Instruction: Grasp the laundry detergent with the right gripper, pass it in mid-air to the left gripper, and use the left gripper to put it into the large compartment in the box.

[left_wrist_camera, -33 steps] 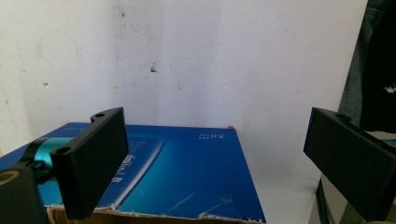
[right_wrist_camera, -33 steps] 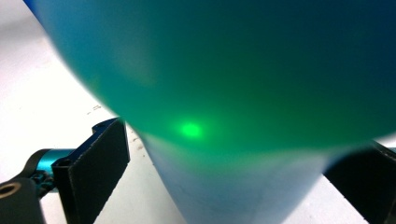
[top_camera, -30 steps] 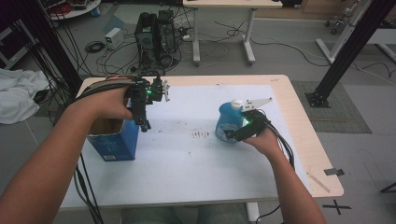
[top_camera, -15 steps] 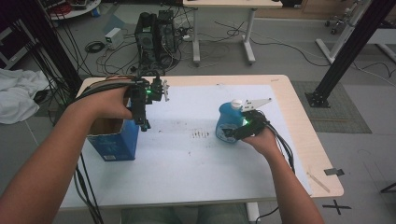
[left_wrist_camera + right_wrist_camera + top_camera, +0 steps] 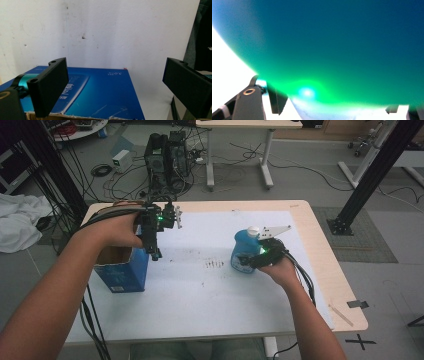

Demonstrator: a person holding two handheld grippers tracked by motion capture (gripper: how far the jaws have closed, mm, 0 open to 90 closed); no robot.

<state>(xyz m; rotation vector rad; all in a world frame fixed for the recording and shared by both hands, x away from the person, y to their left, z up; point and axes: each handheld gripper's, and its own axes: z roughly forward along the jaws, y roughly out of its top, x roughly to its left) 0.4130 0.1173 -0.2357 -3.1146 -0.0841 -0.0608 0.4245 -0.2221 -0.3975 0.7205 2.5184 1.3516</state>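
Here, you sit at a table [image 5: 310, 227] covered by a white sheet [image 5: 200, 285], a gripper in each hand.

Your left gripper [image 5: 156, 254] hangs above the right edge of an open blue box [image 5: 122, 270], which stands on the left part of the sheet. It points downward, with a green light glowing on its body. In the left gripper view its two black jaws stand wide apart with nothing between them; the box [image 5: 100, 97] lies below, its blue printed side facing the camera, its torn cardboard rim along the bottom edge.

Your right gripper [image 5: 246, 263] is at a blue bottle [image 5: 244, 251] with a white cap [image 5: 253, 231], standing upright on the right part of the sheet. The jaws reach around the bottle's lower body from your side. In the right gripper view the bottle [image 5: 332, 50] sits pressed close between the jaws, lit green by the gripper's light, so the jaws are closed on it.

A small dark smudge [image 5: 215, 264] marks the sheet between box and bottle. Beyond the table, cables and a black machine [image 5: 167, 157] sit on the floor.
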